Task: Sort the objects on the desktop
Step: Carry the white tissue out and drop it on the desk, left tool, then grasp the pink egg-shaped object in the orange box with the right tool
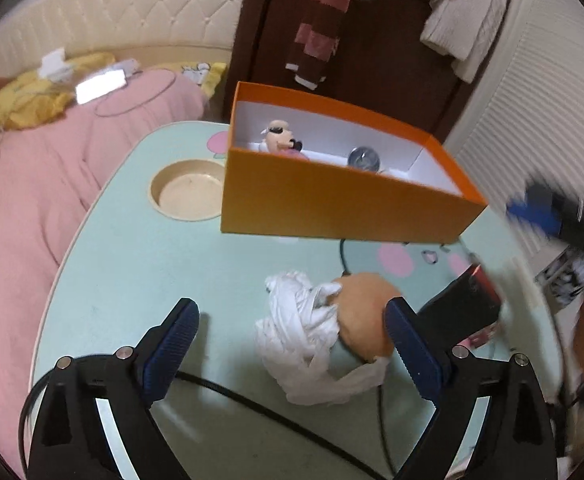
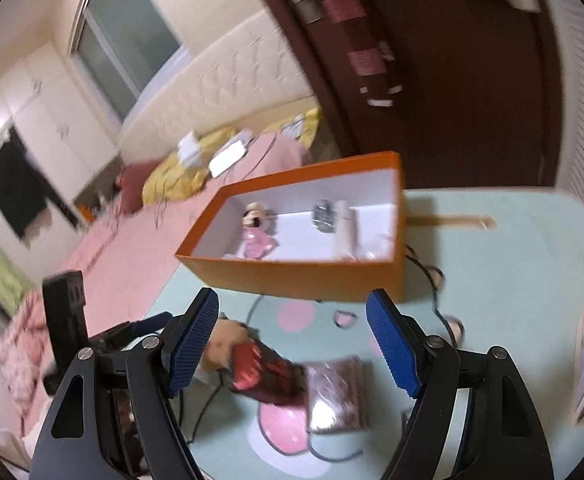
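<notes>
Nearest in the left wrist view, the left gripper has its fingers spread wide with nothing pinched; bare table lies under the left finger, and a black cable runs across the table just in front of it. Between the fingers, toward the right one, lie a crumpled white plastic bag and a round tan object that touch each other; the tan object sits close against the right finger's inner face, but contact cannot be told.

The right gripper also has its fingers spread and holds nothing. Below it on the table lie a dark red packet and, just beside it on the right, a shiny brownish packet; both are blurred.

Farther on, an orange box stands open-topped near the middle of the table, with a clear strip of table between it and the bag. Inside its white interior are a small cartoon figurine and a glass ball, well apart. Left of the box is a round recessed cup holder, close to the table's curved left edge. Beyond that edge lies a bed with a pink blanket.
</notes>
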The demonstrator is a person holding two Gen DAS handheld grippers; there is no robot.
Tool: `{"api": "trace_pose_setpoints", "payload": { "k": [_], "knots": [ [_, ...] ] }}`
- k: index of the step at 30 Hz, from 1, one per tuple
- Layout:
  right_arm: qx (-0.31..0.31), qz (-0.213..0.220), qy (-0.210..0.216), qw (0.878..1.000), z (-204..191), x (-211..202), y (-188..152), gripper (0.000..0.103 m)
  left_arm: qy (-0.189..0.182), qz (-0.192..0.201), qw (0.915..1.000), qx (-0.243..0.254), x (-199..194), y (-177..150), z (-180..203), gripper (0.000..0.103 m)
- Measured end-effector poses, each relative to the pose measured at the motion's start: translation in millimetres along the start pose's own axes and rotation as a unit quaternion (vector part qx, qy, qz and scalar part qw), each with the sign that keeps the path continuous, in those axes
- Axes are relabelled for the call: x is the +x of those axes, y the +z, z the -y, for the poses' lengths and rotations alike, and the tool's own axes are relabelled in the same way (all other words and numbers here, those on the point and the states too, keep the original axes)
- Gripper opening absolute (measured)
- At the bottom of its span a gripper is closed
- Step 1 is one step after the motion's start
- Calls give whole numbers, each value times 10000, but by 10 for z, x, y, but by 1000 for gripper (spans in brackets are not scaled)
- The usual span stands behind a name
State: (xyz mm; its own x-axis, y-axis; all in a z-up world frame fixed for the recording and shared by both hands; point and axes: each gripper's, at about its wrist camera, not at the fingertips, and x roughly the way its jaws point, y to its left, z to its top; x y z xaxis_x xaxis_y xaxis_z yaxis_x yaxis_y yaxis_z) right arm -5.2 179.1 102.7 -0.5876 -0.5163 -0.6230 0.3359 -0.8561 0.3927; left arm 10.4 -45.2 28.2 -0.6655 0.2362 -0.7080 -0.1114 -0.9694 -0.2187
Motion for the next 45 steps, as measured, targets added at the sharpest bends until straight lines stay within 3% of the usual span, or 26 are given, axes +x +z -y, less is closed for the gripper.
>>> {"api": "trace_pose_setpoints", "payload": {
  "k": [3, 7, 12, 16, 18, 20, 21, 23, 30, 32, 35, 43, 45],
  "knots": [
    [-445, -389, -126, 9982, -234, 230, 292, 77, 15, 166, 9998, 108, -15, -95, 22, 97],
    [-960, -1305, -308, 9863, -508, 754, 644, 77, -87, 223, 9997, 56, -31, -113, -30, 97],
    [-733, -2391, -238, 9679, -592, 1580, 922, 77, -99, 285, 9995, 3, -41, -135, -54, 98],
    [-686, -2831, -485, 9554, -591, 2048, 961, 77, -141, 295, 9995, -13, -47, -141, -67, 98],
    [-626, -3066, -450, 9487, -591, 2211, 917, 71, -199, 296, 9993, -61, -47, -131, -86, 98],
    [-619, -3314, -460, 9403, -590, 2330, 843, 49, -251, 290, 9992, -106, -47, -121, -102, 98],
    [-664, -3361, -505, 9381, -597, 2359, 812, 48, -283, 291, 9991, -138, -47, -119, -115, 98],
    [-763, -3290, -544, 9397, -613, 2362, 812, 37, -328, 303, 9988, -181, -48, -116, -133, 98],
    [-407, -3082, -333, 9499, -494, 2234, 839, 31, -328, 303, 9989, -168, -40, -112, -132, 98],
    [-317, -2988, -227, 9535, -474, 2134, 859, 18, -314, 308, 9989, -155, -38, -115, -125, 99],
    [-294, -2782, -100, 9600, -470, 1953, 938, 8, -293, 318, 9990, -138, -37, -118, -113, 99],
    [-348, -2837, -123, 9582, -467, 1979, 976, 8, -225, 337, 9992, -43, -41, -127, -70, 99],
    [-358, -2876, -140, 9570, -481, 2036, 961, 17, -222, 337, 9992, -49, -40, -127, -79, 99]
  ]
}}
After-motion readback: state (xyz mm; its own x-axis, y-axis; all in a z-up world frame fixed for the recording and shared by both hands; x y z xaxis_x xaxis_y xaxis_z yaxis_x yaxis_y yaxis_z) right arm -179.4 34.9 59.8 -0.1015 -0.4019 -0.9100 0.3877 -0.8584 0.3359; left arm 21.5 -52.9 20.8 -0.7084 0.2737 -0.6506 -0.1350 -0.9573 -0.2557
